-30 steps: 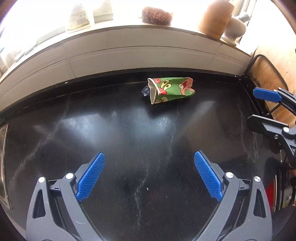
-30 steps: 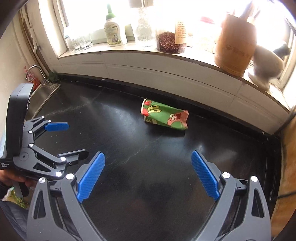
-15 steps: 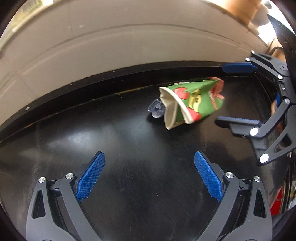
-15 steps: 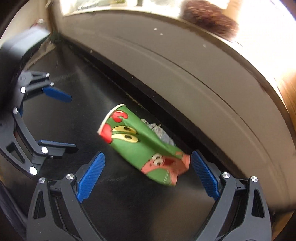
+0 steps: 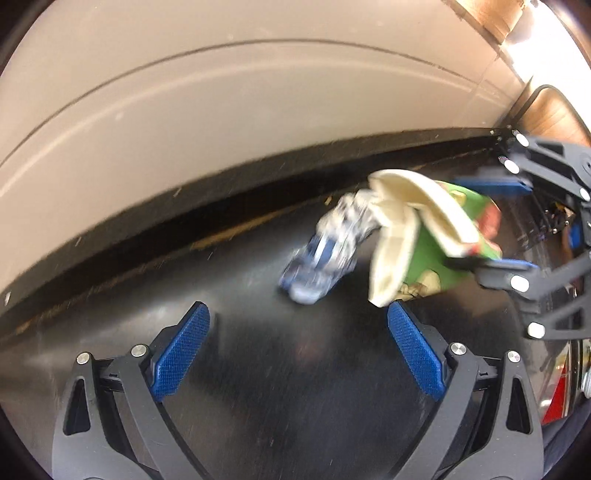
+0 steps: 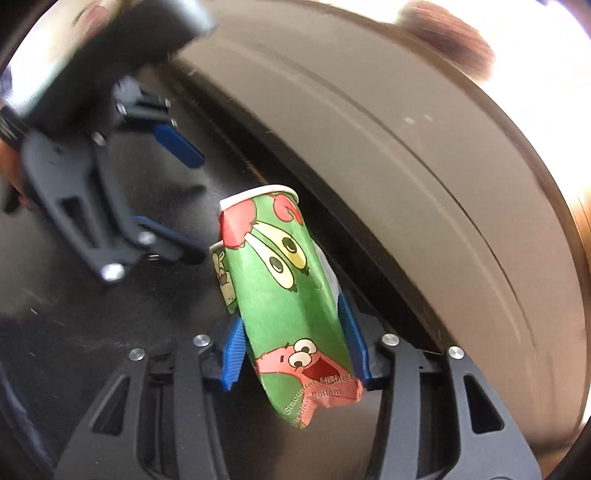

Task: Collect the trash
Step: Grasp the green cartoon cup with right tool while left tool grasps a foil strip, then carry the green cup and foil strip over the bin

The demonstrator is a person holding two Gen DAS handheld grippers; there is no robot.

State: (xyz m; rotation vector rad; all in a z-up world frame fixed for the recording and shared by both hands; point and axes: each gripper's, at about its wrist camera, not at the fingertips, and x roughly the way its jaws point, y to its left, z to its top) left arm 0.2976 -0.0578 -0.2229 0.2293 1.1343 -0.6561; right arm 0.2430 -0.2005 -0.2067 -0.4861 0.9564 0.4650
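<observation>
A crushed green paper cup (image 6: 280, 288) with cartoon faces sits between the blue pads of my right gripper (image 6: 291, 332). The jaws are closing and both pads press its sides. In the left wrist view the cup (image 5: 406, 221) shows its cream inside, held by the right gripper (image 5: 480, 225) at the right. A crumpled blue and white wrapper (image 5: 325, 251) lies on the black counter (image 5: 295, 406) against the cup's mouth. My left gripper (image 5: 299, 350) stands open just short of the wrapper, with nothing between its fingers. It also shows as the left gripper (image 6: 173, 192) left of the cup.
A beige tiled wall (image 5: 221, 110) rises right behind the cup along the counter's back edge. A wooden container (image 5: 491, 14) and a jar of brown stuff (image 6: 443, 40) stand on the sill above. Something red (image 5: 557, 391) sits at the lower right.
Both grippers came down and in toward the back wall. The right jaws went from wide apart to pressing on the cup. The cup has tipped up and the wrapper now shows beside it.
</observation>
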